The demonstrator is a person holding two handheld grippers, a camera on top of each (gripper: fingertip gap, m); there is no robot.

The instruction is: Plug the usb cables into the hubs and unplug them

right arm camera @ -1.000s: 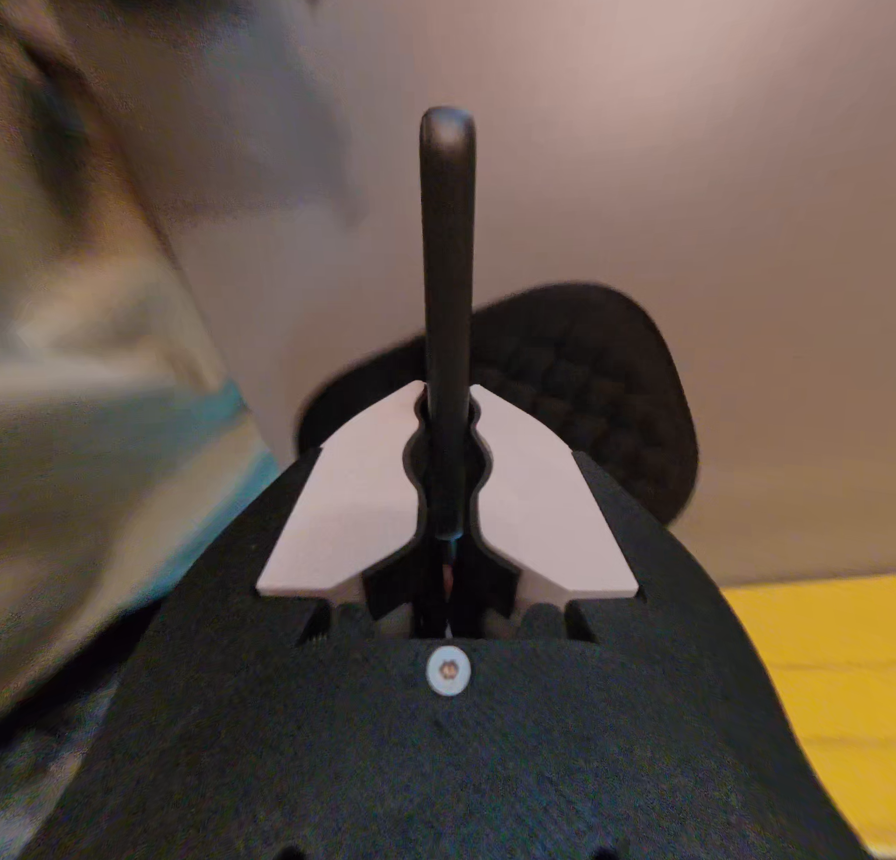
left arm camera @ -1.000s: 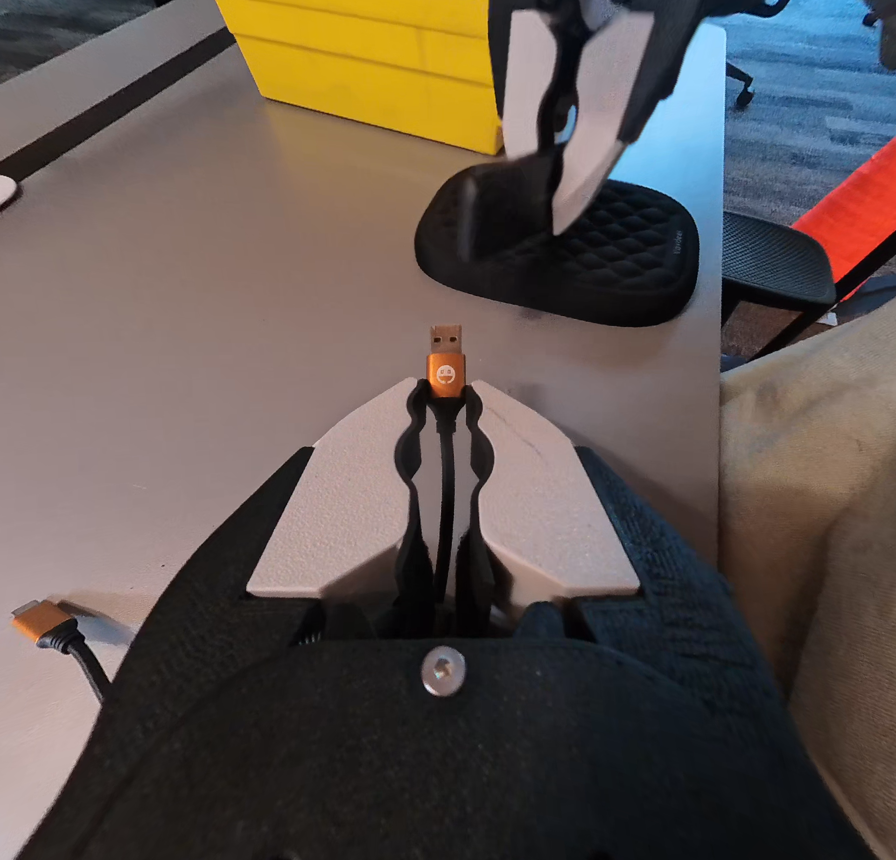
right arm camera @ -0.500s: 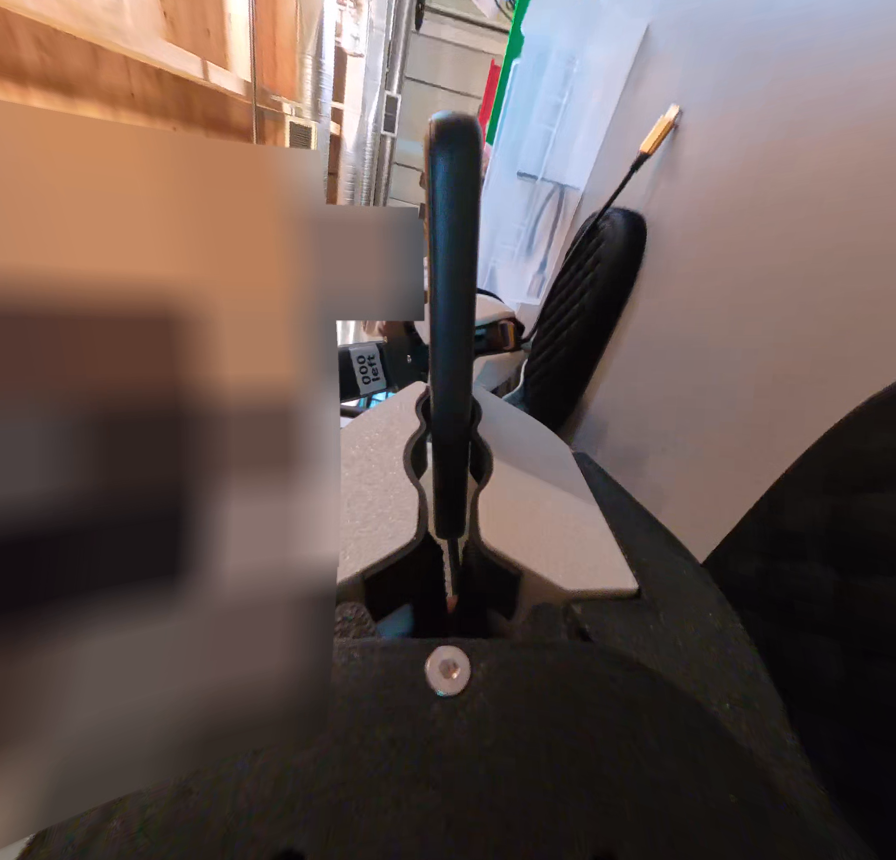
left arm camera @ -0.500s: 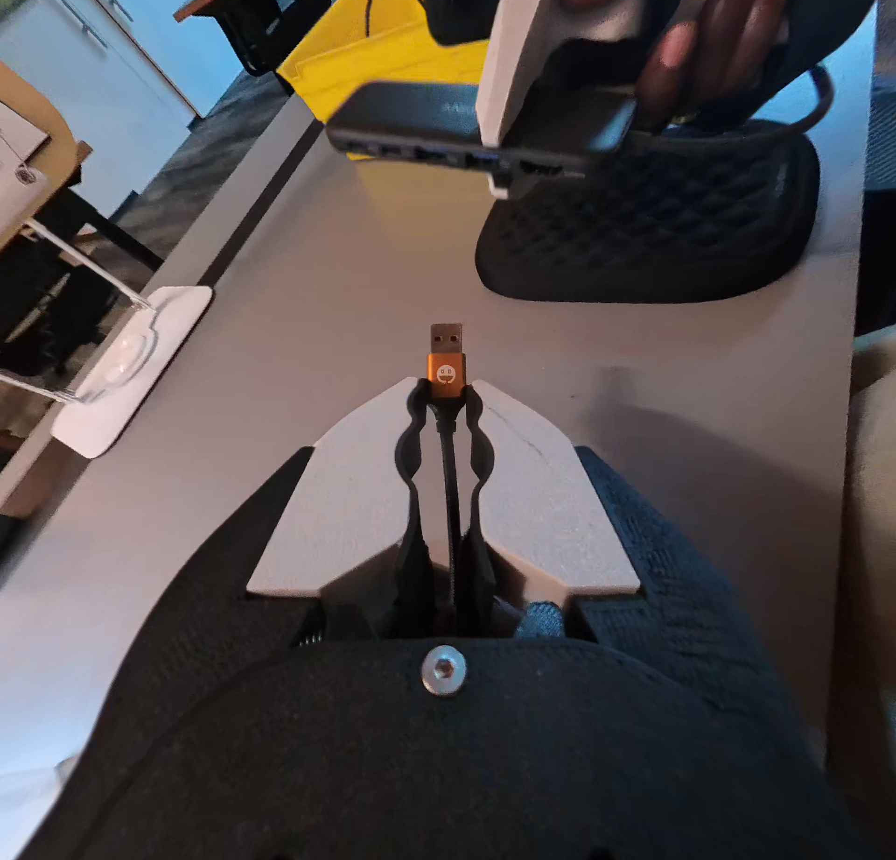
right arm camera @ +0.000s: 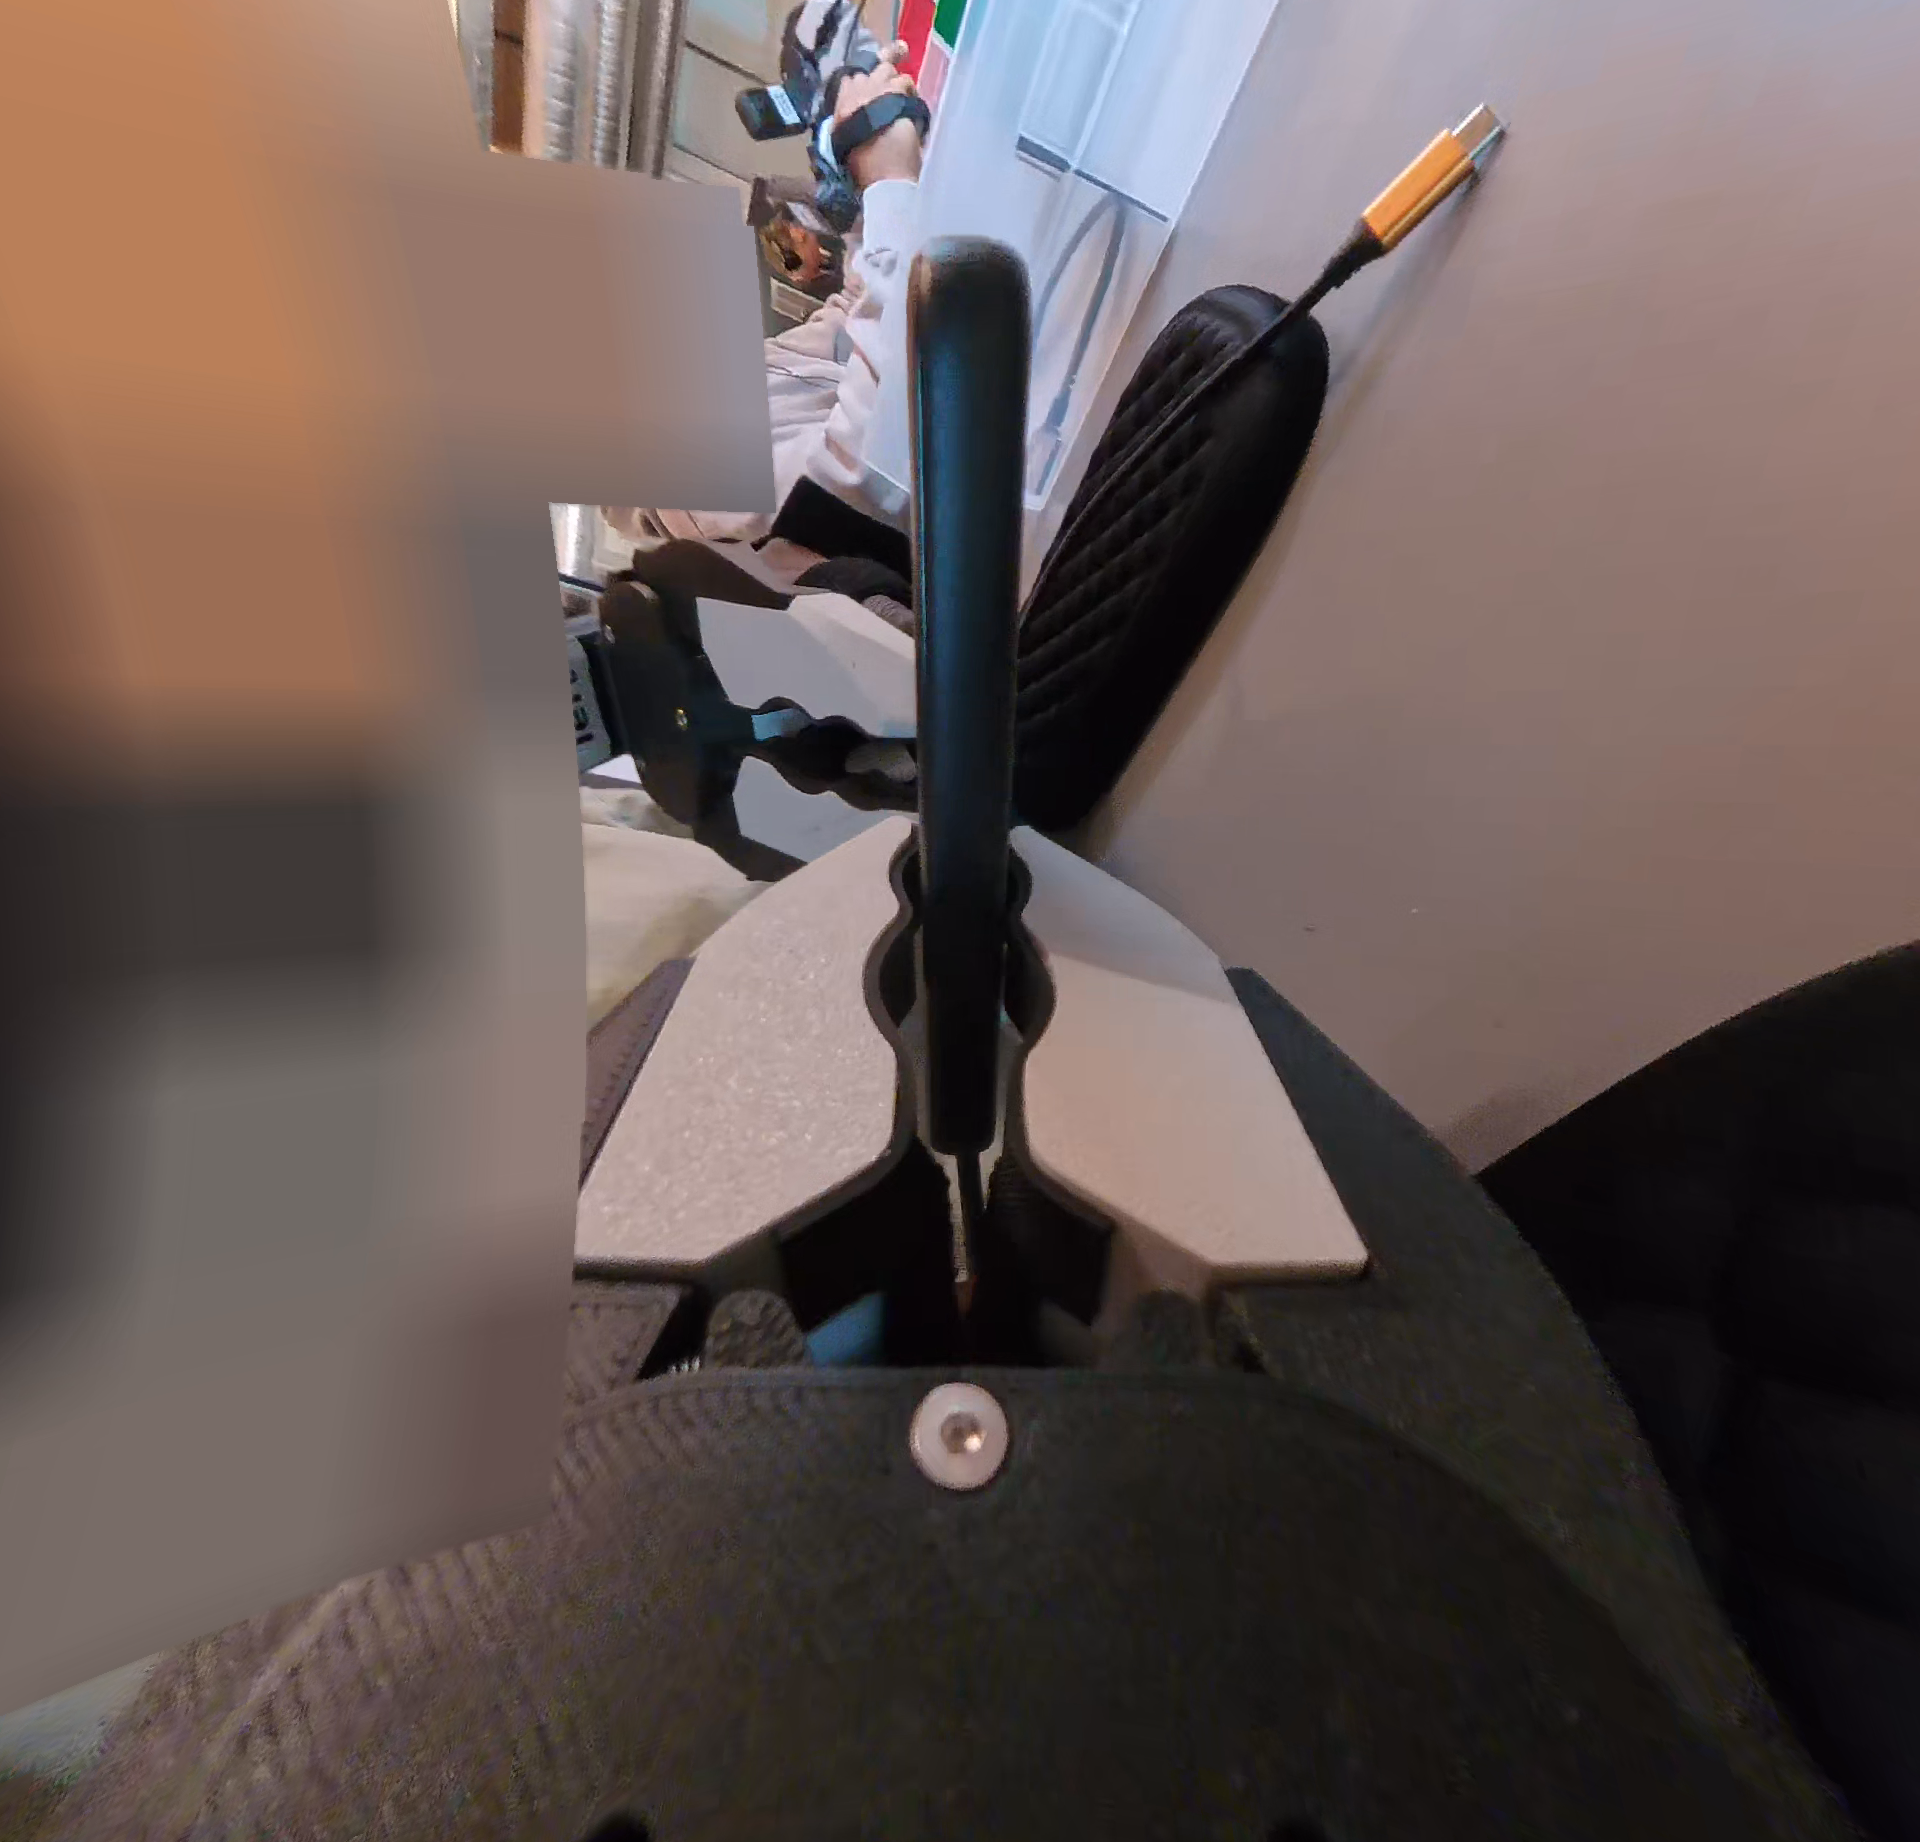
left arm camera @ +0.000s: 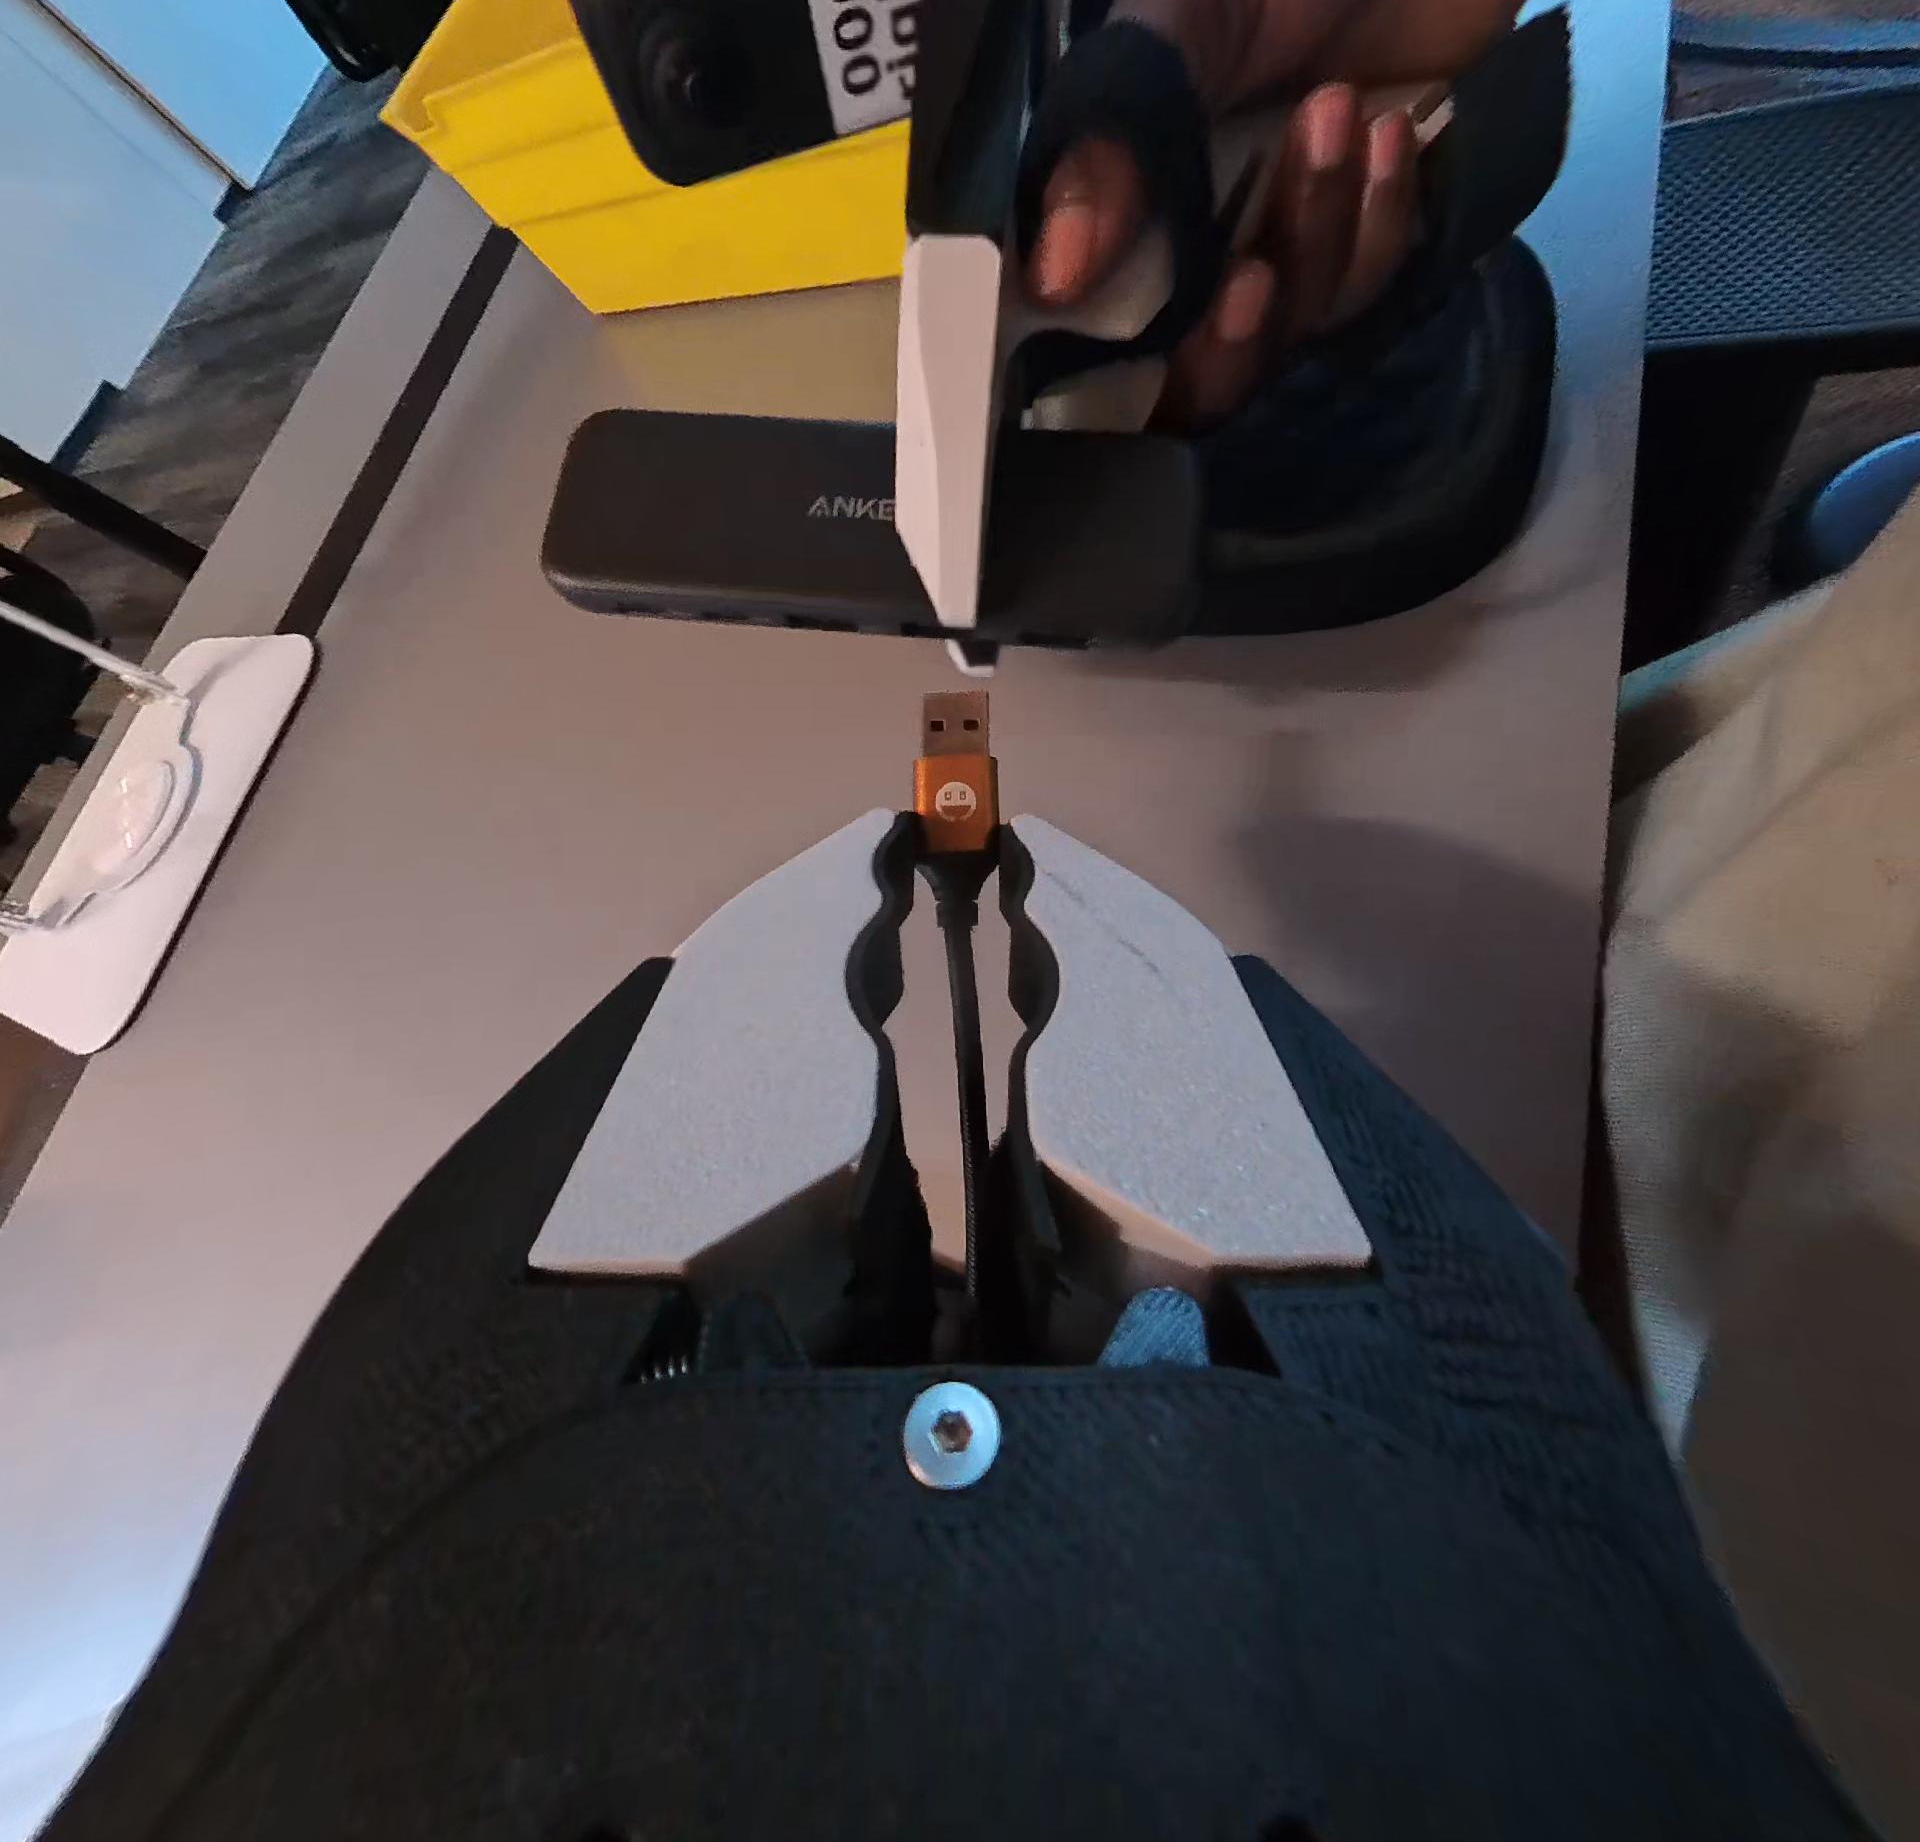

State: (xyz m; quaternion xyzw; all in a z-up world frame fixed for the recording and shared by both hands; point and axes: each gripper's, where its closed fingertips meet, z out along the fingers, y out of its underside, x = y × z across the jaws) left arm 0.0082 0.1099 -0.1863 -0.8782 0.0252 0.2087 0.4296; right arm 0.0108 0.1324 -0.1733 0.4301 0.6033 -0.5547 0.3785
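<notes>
My left gripper was clamped on the orange USB plug, its metal tip pointing at the port edge of the dark hub, just short of it. My right gripper pinched that hub near its right end and held it level above the grey desk; in the right wrist view the gripper showed the hub edge-on between its fingers. Behind the hub lay a black quilted pad, with a yellow bin behind and left of the hub. A second orange plug lay on the desk beyond the pad.
</notes>
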